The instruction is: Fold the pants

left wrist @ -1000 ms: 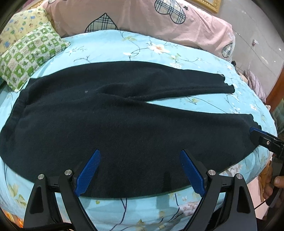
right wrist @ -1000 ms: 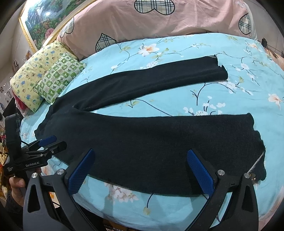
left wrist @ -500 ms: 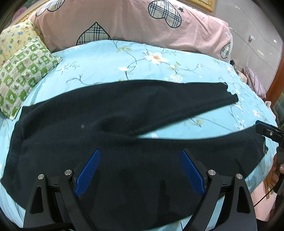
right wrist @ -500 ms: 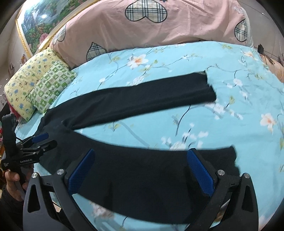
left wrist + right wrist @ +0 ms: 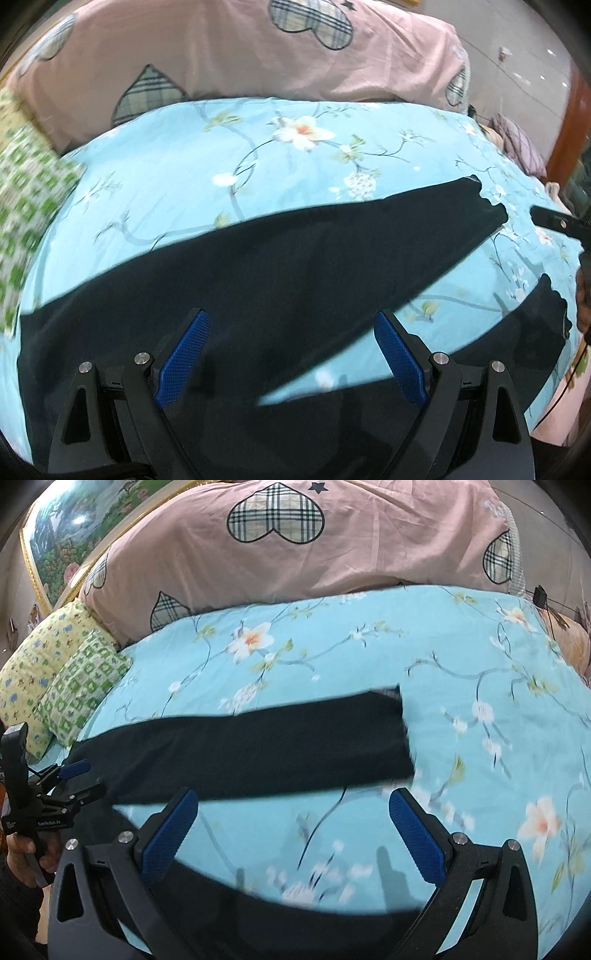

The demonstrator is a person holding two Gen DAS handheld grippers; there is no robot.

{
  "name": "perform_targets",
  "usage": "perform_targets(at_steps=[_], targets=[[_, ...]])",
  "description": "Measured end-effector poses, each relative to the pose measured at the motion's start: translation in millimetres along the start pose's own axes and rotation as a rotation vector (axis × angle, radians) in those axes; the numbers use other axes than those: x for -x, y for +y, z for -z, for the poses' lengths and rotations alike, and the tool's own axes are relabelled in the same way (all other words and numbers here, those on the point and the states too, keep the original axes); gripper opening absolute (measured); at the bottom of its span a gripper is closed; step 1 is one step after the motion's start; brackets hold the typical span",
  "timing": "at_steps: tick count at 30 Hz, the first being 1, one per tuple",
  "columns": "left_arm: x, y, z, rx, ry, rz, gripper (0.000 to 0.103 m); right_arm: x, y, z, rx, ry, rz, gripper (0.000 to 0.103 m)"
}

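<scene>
While the black pants are lying spread across the blue floral bedsheet, both cameras are showing them larger and lower than a second ago, so I am bringing both tools in over the garment: the near leg, which lay fully in view a second ago, is now slipping under the bottom edge of the right wrist view, and only the far leg is stretching plainly across it. I am reading this as the approach to a first grasp, most likely to lay one leg over the other, with no fold made yet. My left gripper is hanging over the seat and upper legs with its jaws spread wide and nothing between them; my right gripper is likewise wide and empty, over the bare sheet between the two legs. The cloth is looking thick, matte and fleecy, lying flat and limp, with a ragged cuff at the far right. Beyond it a pink quilt with checked hearts is bulging along the far side, and two small printed pillows are sitting at the far left.
</scene>
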State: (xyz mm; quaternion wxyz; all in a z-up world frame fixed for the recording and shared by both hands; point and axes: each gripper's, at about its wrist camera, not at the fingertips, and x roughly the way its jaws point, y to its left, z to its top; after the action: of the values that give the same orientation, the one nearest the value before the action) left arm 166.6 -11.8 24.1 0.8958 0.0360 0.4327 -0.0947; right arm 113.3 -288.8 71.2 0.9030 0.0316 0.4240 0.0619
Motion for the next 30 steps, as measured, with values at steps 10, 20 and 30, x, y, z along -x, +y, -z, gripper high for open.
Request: perform_targets(at_steps=[10, 20, 30], targets=[[-57, -5, -63, -0.126, 0.046, 0.086, 0.092, -38, -43, -49, -0.017, 0.056, 0.023, 0.103], [-121, -10, -96, -0.241, 0.146, 0.15, 0.092, -78, -69, -66, -0.006, 0.123, 0.031, 0.103], [-151, -20, -94, -0.31, 0.239, 0.225, 0.077, -106, -75, -72, 0.021, 0.17, -0.014, 0.065]])
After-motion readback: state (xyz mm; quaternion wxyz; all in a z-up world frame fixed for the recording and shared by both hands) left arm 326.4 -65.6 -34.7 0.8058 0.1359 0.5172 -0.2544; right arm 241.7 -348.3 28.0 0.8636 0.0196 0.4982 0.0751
